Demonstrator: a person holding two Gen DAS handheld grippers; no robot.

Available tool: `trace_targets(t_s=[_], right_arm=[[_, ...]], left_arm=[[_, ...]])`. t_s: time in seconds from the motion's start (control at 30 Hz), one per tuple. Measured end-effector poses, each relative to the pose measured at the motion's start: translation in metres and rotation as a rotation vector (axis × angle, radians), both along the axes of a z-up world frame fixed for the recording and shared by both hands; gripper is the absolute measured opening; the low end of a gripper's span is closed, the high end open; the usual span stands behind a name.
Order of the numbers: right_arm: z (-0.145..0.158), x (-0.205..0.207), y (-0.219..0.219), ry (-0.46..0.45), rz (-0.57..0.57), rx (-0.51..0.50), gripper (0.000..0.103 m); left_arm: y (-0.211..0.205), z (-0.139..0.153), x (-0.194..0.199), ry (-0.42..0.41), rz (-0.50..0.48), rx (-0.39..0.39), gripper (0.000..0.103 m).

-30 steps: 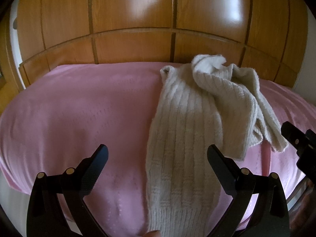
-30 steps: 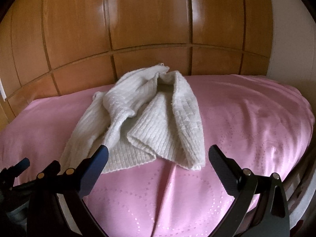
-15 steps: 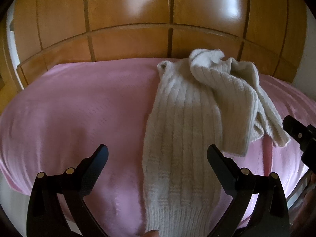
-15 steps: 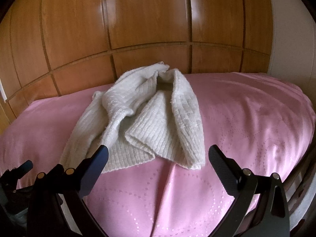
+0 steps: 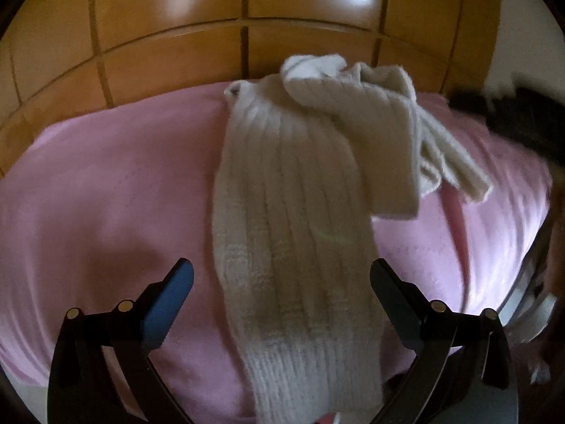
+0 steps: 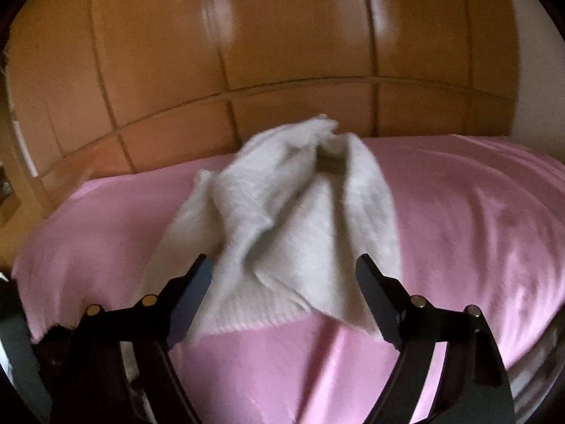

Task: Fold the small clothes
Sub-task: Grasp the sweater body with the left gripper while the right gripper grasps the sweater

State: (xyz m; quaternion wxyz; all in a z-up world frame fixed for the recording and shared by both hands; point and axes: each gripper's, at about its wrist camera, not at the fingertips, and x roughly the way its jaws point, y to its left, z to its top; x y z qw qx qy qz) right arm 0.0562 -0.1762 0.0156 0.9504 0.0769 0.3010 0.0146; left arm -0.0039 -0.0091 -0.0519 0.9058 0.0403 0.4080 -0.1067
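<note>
**Cream knit garment crumpled on pink bed, both hand-held grippers spread**

While the wooden panelled wall [image 5: 169, 53] fills the far background of both views, its glossy squares catching pale reflections, the bed [image 5: 99, 190] with its pink cover takes up most of the ground below it. In the right wrist view the same cover [image 6: 476, 219] runs off toward the right, creased and shiny.

On that cover lies the cream ribbed knit garment [image 5: 293, 219]. From the left wrist view one long ribbed piece stretches from the far edge of the bed toward the near edge, ending in a cuff-like ribbed band low in the picture, between the fingers. At the far right the knit is bunched and folded over itself, with a narrower piece trailing to the right. From the right wrist view the garment [image 6: 293, 233] sits heaped in the middle of the bed, its near hem lying flat on the cover.

Left hand-held gripper [image 5: 282, 282]: fingers spread wide, one on either side of the long ribbed piece, holding nothing.

Right hand-held gripper [image 6: 282, 282]: fingers likewise spread apart, framing the near hem of the heap, gripping nothing. This view is blurred.
</note>
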Motion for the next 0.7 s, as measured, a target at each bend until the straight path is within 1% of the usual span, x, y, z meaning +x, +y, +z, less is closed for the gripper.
trace_targets(t_s=[0.03, 0.07, 0.1, 0.17, 0.2, 0.23, 0.27, 0.3, 0.33, 0.37, 0.4, 0.43, 0.5, 0.53, 0.6, 0.63, 0.7], right_arm=[[0.002, 0.009, 0.003, 0.003, 0.022, 0.008, 0.077], [0.001, 0.02, 0.007, 0.017, 0.057, 0.017, 0.076], [0.0, 0.033, 0.013, 0.034, 0.081, 0.011, 0.074], [-0.008, 0.055, 0.025, 0.068, 0.135, -0.016, 0.067], [-0.014, 0.066, 0.03, 0.095, 0.158, -0.028, 0.059], [-0.02, 0.076, 0.036, 0.127, 0.176, -0.045, 0.042], [-0.026, 0.082, 0.039, 0.151, 0.19, -0.062, 0.029], [-0.031, 0.088, 0.042, 0.175, 0.199, -0.081, 0.015], [-0.035, 0.093, 0.043, 0.193, 0.201, -0.094, 0.015], [-0.033, 0.094, 0.04, 0.187, 0.201, -0.094, 0.014], [-0.028, 0.092, 0.037, 0.168, 0.201, -0.092, 0.014], [-0.021, 0.088, 0.031, 0.143, 0.195, -0.089, 0.013], [-0.001, 0.082, 0.012, 0.089, 0.168, -0.065, 0.013], [0.011, 0.078, -0.003, 0.059, 0.138, -0.053, 0.013], [0.026, 0.08, -0.031, 0.026, 0.075, -0.054, 0.013], [0.03, 0.083, -0.044, 0.016, 0.039, -0.064, 0.013], [0.039, 0.091, -0.079, 0.012, -0.056, -0.097, 0.012]], left_arm=[[-0.001, -0.004, 0.002, 0.019, -0.013, 0.001, 0.084], [-0.002, -0.008, 0.004, 0.041, -0.028, -0.006, 0.081], [-0.002, -0.011, 0.004, 0.05, -0.032, -0.004, 0.081], [-0.007, -0.018, 0.004, 0.04, -0.044, 0.007, 0.081], [-0.007, -0.019, 0.004, 0.034, -0.055, 0.006, 0.081], [-0.007, -0.019, 0.004, 0.026, -0.065, 0.001, 0.077], [-0.006, -0.02, 0.004, 0.018, -0.079, -0.008, 0.065], [-0.004, -0.019, 0.004, 0.011, -0.088, -0.016, 0.058], [-0.001, -0.018, 0.006, 0.01, -0.098, -0.031, 0.041], [0.002, -0.015, 0.009, 0.015, -0.102, -0.057, 0.023], [0.01, -0.011, 0.012, 0.019, -0.097, -0.097, 0.016], [0.019, -0.006, 0.016, 0.018, -0.09, -0.151, 0.003], [0.04, 0.005, 0.025, 0.013, -0.054, -0.227, 0.003], [0.051, 0.01, 0.029, 0.005, -0.028, -0.262, 0.003], [0.077, 0.02, 0.042, -0.013, 0.041, -0.318, 0.003], [0.09, 0.026, 0.049, -0.026, 0.076, -0.331, 0.002], [0.116, 0.038, 0.065, -0.065, 0.153, -0.33, 0.002]])
